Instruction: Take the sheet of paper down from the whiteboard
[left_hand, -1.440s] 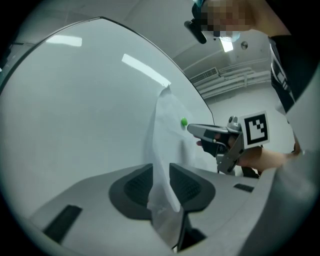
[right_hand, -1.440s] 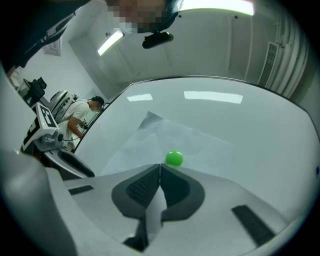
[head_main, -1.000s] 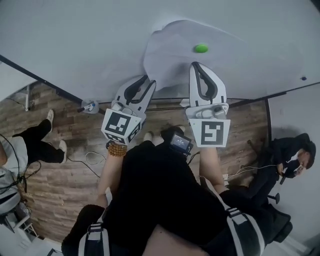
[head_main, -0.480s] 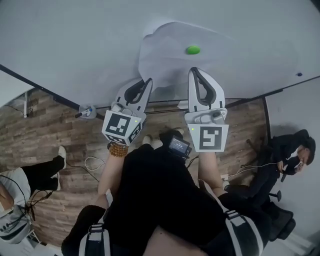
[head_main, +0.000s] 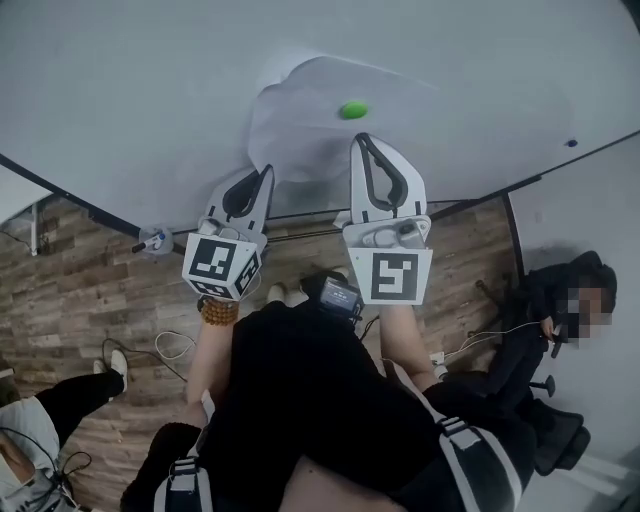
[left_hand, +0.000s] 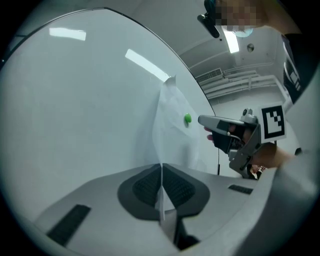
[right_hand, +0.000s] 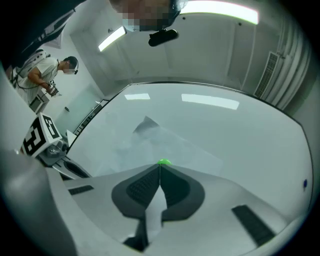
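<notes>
A white sheet of paper (head_main: 300, 115) hangs on the whiteboard (head_main: 130, 90), pinned by a green magnet (head_main: 351, 110). My left gripper (head_main: 264, 172) has just been closing and is now shut on the sheet's lower left edge. In the left gripper view that edge (left_hand: 161, 172) is pinched between the pads, and the paper (left_hand: 172, 130) bulges off the board up to the magnet (left_hand: 187, 119). My right gripper (head_main: 362, 140) is shut, with its tips just under the magnet (right_hand: 163, 162) and nothing visibly held. It also shows in the left gripper view (left_hand: 201, 120).
The board's dark lower frame (head_main: 90, 212) runs above a wood floor (head_main: 90, 300). A marker (head_main: 150, 243) lies by the frame. One person sits at the right (head_main: 560, 320), and another is at the lower left (head_main: 40, 430). A small dark dot (head_main: 571, 143) marks the board.
The left jaws, wide open a second ago, have closed onto the paper's lower edge. The right gripper stays shut under the magnet. The person on the left has moved away down-left.
</notes>
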